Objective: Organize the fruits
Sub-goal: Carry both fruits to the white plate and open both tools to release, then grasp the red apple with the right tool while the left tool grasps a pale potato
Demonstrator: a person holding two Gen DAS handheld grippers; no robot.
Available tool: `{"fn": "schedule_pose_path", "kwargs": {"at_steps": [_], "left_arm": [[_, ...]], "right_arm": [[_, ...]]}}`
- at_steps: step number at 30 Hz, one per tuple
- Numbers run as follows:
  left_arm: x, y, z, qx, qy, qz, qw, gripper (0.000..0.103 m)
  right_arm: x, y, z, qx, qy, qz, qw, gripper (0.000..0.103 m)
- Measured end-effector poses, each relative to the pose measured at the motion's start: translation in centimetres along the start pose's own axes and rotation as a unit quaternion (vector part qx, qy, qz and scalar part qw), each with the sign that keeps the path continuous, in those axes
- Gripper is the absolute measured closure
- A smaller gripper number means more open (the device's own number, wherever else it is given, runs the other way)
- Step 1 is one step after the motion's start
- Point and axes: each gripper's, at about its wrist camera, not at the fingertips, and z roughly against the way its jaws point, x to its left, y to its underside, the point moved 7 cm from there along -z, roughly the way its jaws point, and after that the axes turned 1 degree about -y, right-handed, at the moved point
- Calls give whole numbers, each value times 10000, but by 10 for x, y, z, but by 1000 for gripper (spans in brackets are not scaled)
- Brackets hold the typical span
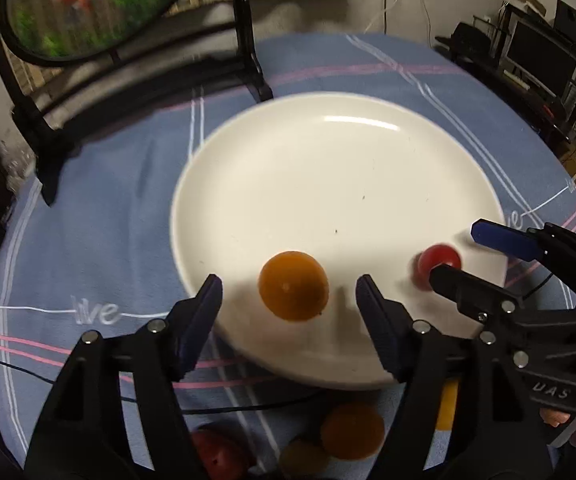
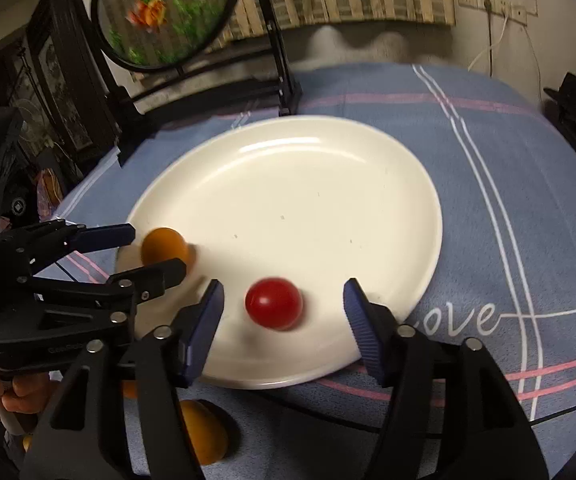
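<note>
The white plate (image 1: 328, 152) sits on a blue striped cloth (image 1: 100, 208), and both fruits lie on its near rim: the orange fruit (image 1: 293, 286) between the spread fingers of the left gripper (image 1: 288, 296), the red fruit (image 2: 274, 303) between the spread fingers of the right gripper (image 2: 284, 308). Neither pair of pads touches its fruit, so I judge this the release step. Done well, it means backing each gripper straight away with fingers wide, no sideways sweep — round fruit on a shallow rim could roll off if nudged. The two tools stand close, so they should draw apart without clipping one another. The left wrist view shows more fruit waiting on the cloth below the plate: a second orange one (image 1: 352, 432), a smaller orange one and a dark red one (image 1: 218, 456). The right wrist view shows only one of these, an orange fruit (image 2: 204, 432) — but it alone shows the hand (image 2: 4, 388) gripping the left tool's handle.
</note>
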Motion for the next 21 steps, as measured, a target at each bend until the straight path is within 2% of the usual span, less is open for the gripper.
{"fn": "schedule_pose_path", "kwargs": {"at_steps": [3, 4, 8, 15, 21], "left_arm": [[7, 3, 34, -286, 14, 117, 9995, 24], [10, 7, 46, -394, -1, 163, 9991, 19], [25, 34, 91, -750, -243, 355, 9963, 9], [45, 122, 157, -1143, -224, 749, 9904, 8], [41, 200, 179, -1192, -321, 704, 9898, 8]], "right_arm": [[5, -2, 17, -206, -44, 95, 9997, 40], [7, -1, 25, -276, -96, 110, 9995, 40], [14, 9, 49, -425, -263, 177, 9986, 40], [33, 55, 87, -354, -669, 638, 9951, 40], [59, 108, 127, -318, -1166, 1615, 9794, 40]]}}
